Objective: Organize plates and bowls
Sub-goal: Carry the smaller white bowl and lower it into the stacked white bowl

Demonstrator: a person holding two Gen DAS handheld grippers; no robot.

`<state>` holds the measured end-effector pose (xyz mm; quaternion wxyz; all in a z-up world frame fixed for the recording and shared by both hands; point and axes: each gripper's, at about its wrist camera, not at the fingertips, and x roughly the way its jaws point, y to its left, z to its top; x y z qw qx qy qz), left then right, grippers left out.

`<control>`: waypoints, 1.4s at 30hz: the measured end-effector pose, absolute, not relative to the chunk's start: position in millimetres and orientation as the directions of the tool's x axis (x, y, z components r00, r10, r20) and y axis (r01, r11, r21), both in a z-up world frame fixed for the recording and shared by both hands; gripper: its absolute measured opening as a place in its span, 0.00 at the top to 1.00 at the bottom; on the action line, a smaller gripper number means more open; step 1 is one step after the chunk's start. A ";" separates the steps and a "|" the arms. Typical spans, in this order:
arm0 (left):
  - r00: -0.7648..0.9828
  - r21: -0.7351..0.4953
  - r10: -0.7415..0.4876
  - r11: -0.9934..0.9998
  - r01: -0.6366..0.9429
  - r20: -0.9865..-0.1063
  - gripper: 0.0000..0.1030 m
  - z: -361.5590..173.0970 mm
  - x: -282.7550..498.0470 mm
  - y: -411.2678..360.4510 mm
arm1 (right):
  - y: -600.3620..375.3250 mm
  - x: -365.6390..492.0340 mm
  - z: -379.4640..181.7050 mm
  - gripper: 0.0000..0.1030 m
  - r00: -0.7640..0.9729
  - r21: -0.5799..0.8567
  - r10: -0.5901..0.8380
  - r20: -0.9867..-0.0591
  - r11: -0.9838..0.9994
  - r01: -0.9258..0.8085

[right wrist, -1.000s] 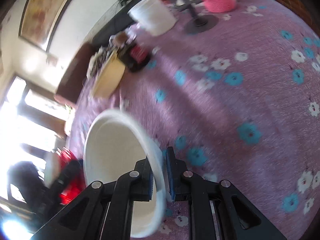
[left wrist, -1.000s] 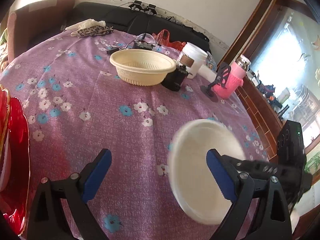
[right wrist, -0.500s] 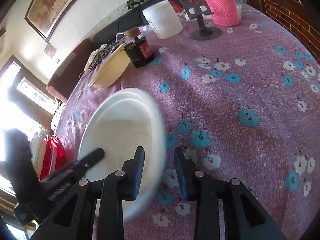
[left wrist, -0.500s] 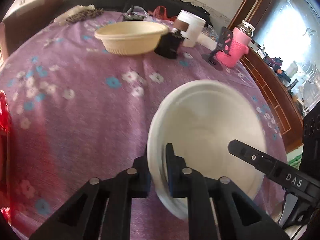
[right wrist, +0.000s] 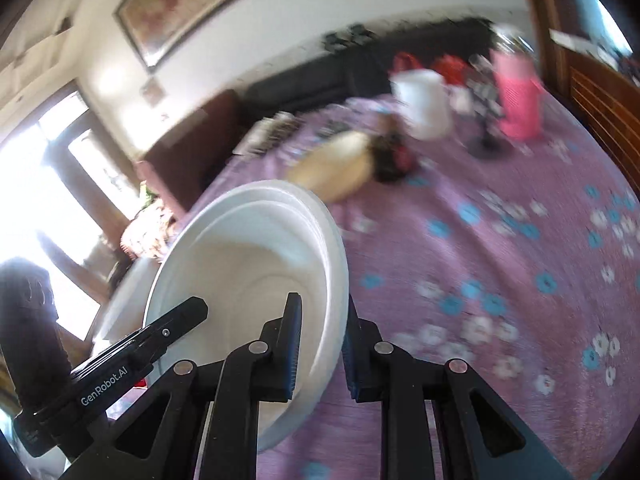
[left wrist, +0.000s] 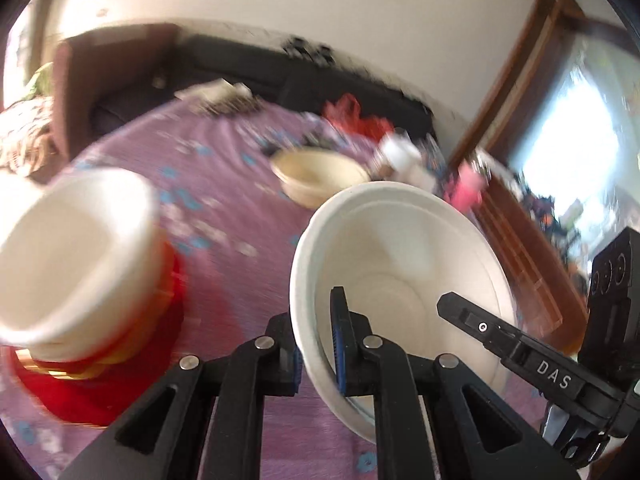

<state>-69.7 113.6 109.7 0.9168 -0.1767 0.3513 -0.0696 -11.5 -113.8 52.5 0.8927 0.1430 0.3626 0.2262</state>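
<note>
White foam made up the bowl (left wrist: 400, 272), and both tools had it between them over the near part of the tabletop, tilted so that its hollow faced the cameras. The left gripper (left wrist: 316, 320) was clenched on the bowl's left rim, one blue pad inside the wall and the other outside, both pressed against it. The right gripper (right wrist: 320, 308) straddled the opposite rim. Its jaws were closing, with the rim between them. The outer pad lay against the wall, while the inner pad looked to stand a little off it, so a firm hold on that side could not be made out.

A purple flowered tablecloth (left wrist: 240, 280) covered the table. Near its left edge stood a stack of white bowls (left wrist: 72, 256) on red plates (left wrist: 92, 392), blurred, just beside the held bowl but apart from it. Toward the far edge sat a cream bowl (left wrist: 320, 176), upright and empty as far as the blur allowed. Behind it on the right were a dark jar (right wrist: 388, 160) touching or nearly touching the cream bowl, a white container (right wrist: 424, 104) and, near the far right edge, a pink bottle (right wrist: 516, 96). A dark sofa (left wrist: 240, 64) ran along the wall beyond the far edge.
</note>
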 end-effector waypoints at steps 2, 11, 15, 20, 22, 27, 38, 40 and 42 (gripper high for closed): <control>0.769 -0.393 -0.226 0.919 -0.036 -0.598 0.89 121.4 -81.4 140.5 | -90.1 -14.5 64.3 0.80 0.623 0.412 0.538 -0.568 0.841 -0.351; 0.841 -0.417 -0.023 0.875 -0.244 -0.540 0.89 148.9 -122.6 247.4 | 41.4 -23.0 98.3 0.80 0.545 0.330 0.620 -0.564 0.774 -0.540; 0.822 -0.436 0.011 0.844 -0.314 -0.569 0.89 137.3 -120.7 283.2 | 86.1 -18.4 94.6 0.80 0.530 0.283 0.606 -0.593 0.773 -0.567; 0.800 -0.421 0.036 0.835 -0.354 -0.599 0.89 123.5 -111.8 304.6 | 115.9 -2.5 83.4 0.80 0.515 0.259 0.580 -0.632 0.784 -0.565; 0.788 -0.396 0.057 0.841 -0.369 -0.613 0.89 118.4 -105.4 308.5 | 124.2 4.3 77.4 0.80 0.513 0.247 0.565 -0.647 0.791 -0.560; 0.756 -0.374 0.041 0.851 -0.370 -0.653 0.89 101.1 -87.5 311.2 | 130.0 17.6 64.5 0.80 0.511 0.235 0.531 -0.676 0.812 -0.534; 0.756 -0.377 0.051 0.844 -0.381 -0.652 0.76 96.0 -82.5 314.4 | 128.5 24.6 65.0 0.80 0.541 0.244 0.535 -0.649 0.820 -0.518; 0.766 -0.387 0.059 0.837 -0.387 -0.640 0.55 99.2 -86.6 316.9 | 126.1 24.1 68.3 0.80 0.553 0.249 0.541 -0.633 0.819 -0.516; 0.778 -0.393 0.081 0.828 -0.400 -0.623 0.43 104.1 -92.5 318.8 | 123.5 23.1 72.1 0.73 0.568 0.247 0.541 -0.620 0.822 -0.514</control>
